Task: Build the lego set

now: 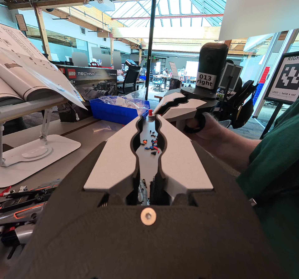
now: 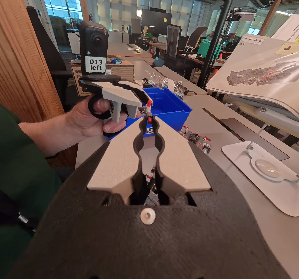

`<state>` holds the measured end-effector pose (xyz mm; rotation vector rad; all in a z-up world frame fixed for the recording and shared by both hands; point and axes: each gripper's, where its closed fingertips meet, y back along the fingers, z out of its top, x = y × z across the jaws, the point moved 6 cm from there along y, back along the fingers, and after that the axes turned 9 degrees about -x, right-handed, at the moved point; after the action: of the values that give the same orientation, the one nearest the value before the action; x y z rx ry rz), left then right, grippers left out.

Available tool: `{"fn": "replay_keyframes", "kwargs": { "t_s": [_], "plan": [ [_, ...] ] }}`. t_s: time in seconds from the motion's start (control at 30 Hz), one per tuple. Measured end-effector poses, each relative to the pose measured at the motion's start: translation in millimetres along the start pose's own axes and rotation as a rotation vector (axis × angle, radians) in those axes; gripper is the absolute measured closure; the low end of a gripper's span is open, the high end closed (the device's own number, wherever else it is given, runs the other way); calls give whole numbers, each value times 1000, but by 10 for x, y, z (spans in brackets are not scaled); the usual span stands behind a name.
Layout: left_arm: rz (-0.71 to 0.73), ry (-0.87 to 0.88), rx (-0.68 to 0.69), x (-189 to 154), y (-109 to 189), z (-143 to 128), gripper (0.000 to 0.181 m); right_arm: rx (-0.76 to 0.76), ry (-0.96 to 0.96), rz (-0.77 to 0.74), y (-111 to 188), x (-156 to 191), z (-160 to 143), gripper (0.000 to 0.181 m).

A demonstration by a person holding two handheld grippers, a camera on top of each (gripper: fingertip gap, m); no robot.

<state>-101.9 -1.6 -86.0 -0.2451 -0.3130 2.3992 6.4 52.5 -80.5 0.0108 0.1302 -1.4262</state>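
We take the blue bin (image 1: 116,112) as our landmark and read the table (image 1: 90,132) from left to right in the left wrist view. Far to the left of the bin, an open instruction booklet (image 1: 32,77) lies tilted on a white stand (image 1: 37,149). In front of that stand, at the near left edge, sits the partly built dark model (image 1: 21,203) with orange trim. Just behind the bin and a little to its left stands the dark set box (image 1: 95,83), and clear plastic bags (image 1: 127,99) fill the bin's top.

In front of the bin we hold the left gripper (image 1: 149,117), its fingertips drawn nearly together on a small grey-and-red piece (image 1: 150,115). The grey collar sits between the tips, and the red end stands up above them. Through the gap between the fingers we see loose small pieces (image 1: 152,143) scattered on the table on our side of the bin.

To the right of the bin, our right gripper (image 1: 159,111) meets the left one tip to tip. In the right wrist view, the right gripper (image 2: 148,119) has its tips narrowly parted around the lower red end of the same piece (image 2: 148,111). The left gripper (image 2: 148,105) grips its upper part, above the bin's (image 2: 169,109) near wall. We cannot tell how firmly the right tips press on it.
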Motion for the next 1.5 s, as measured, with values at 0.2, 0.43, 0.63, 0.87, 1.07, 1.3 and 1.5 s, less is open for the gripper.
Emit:
{"fn": "replay_keyframes", "kwargs": {
  "t_s": [0.2,0.43,0.63,0.87,1.07,1.3,1.5],
  "plan": [
    [-11,6,9,-21,-20,-26,170,13,14,14,-16,45,-18,177],
    [-17,10,12,-31,-19,-28,171,16,16,17,-8,53,-20,177],
    [-20,11,14,-36,-21,-31,172,15,15,16,-2,54,-21,177],
    [-22,12,10,-38,-15,-21,172,16,18,20,-14,55,-8,177],
    [-26,11,14,-33,-23,-20,173,16,17,22,-24,52,-5,177],
    [41,27,8,73,-12,-32,170,90,229,-131,0,-59,15,177],
    [77,74,5,166,-9,-62,168,275,792,-318,-61,-53,30,176]
  ]
}}
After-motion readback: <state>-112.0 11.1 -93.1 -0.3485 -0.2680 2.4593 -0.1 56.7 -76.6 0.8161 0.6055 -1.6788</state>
